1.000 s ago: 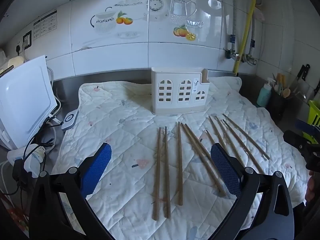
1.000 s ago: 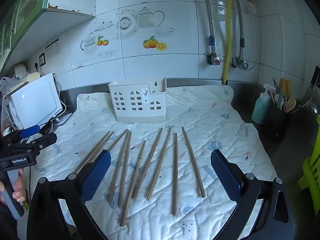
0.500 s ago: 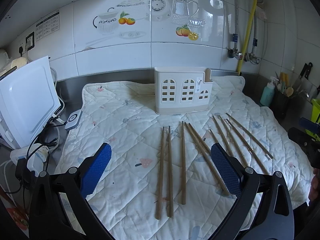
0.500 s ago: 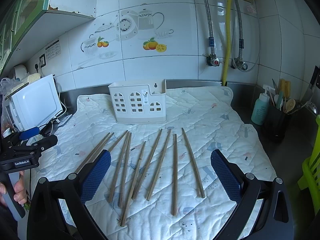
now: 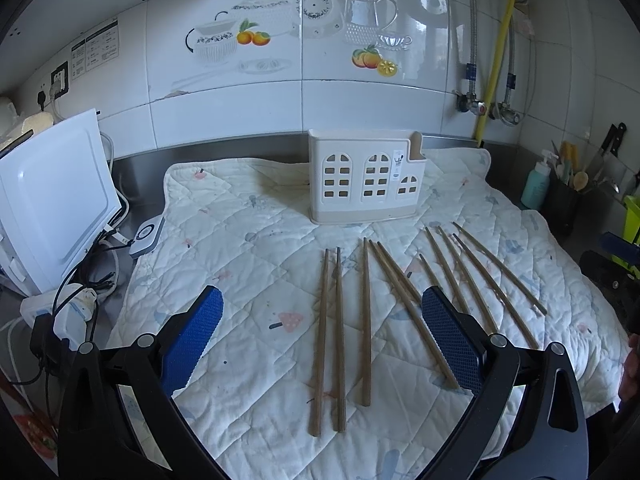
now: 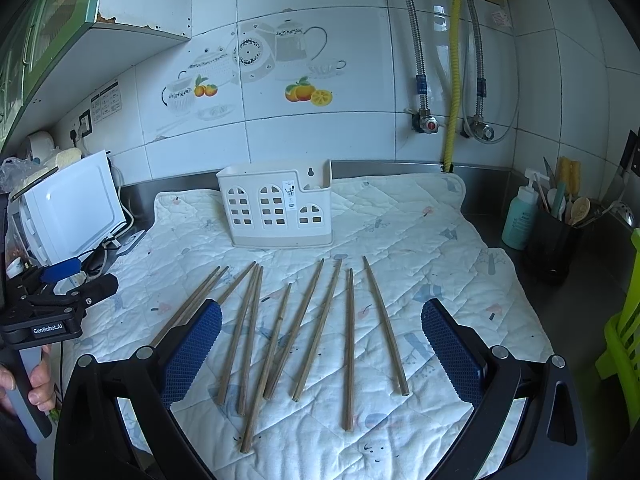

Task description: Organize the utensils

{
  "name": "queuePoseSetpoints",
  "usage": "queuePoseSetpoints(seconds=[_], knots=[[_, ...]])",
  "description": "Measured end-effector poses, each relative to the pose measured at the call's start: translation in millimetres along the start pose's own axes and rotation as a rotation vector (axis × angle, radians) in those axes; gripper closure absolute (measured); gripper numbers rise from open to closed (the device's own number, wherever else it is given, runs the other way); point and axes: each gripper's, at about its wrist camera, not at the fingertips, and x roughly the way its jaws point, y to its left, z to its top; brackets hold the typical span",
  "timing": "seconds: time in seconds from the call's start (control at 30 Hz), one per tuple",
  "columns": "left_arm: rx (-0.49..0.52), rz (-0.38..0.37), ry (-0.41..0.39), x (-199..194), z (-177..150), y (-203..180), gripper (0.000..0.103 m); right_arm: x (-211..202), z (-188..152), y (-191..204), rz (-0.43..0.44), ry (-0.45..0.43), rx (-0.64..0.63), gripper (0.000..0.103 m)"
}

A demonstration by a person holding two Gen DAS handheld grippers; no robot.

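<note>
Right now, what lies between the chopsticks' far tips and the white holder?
Only bare quilted cloth separates the chopsticks from the white holder, clearest in the right wrist view.

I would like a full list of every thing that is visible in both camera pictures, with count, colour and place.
chopsticks: ten, brown wood, lying loose in a row on the cloth in front of the holder
utensil holder: one, cream-white with window cut-outs, upright at the back of the cloth
quilted cloth: one, white with small prints, spread over the counter
white appliance: one, left side of the counter, cables beside it
teal bottle: one, right side
black utensil pot: one, with spoons and tools, next to the bottle
yellow pipe: one, on the tiled wall
left gripper: blue pads, open, above the chopsticks
right gripper: blue pads, open, above the chopsticks
</note>
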Motion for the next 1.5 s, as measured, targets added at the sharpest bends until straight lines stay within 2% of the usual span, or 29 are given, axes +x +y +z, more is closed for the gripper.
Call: queuePoseSetpoints(seconds=[0.9, 1.2, 1.4, 1.5], knots=[[-0.008, 0.012, 0.008, 0.0, -0.7, 4.5, 0.005, -4.7, -1.5, -1.4, 0.007, -0.010, 0.010, 0.006], [-0.022, 0.032, 0.005, -1.5, -4.8, 16.9, 0.005, -5.5, -4.6, -5.4, 0.004, -0.017, 0.021, 0.006], [-0.033, 0.043, 0.031, 4.3, -14.2, 32.3, 0.019, -4.2, -12.1, -5.6, -0.013, -0.013, 0.006, 0.007], [-0.030, 0.043, 0.056, 10.2, -23.1, 36.9, 0.029, -4.1, -16.6, -8.7, -0.017, -0.011, 0.011, 0.007]])
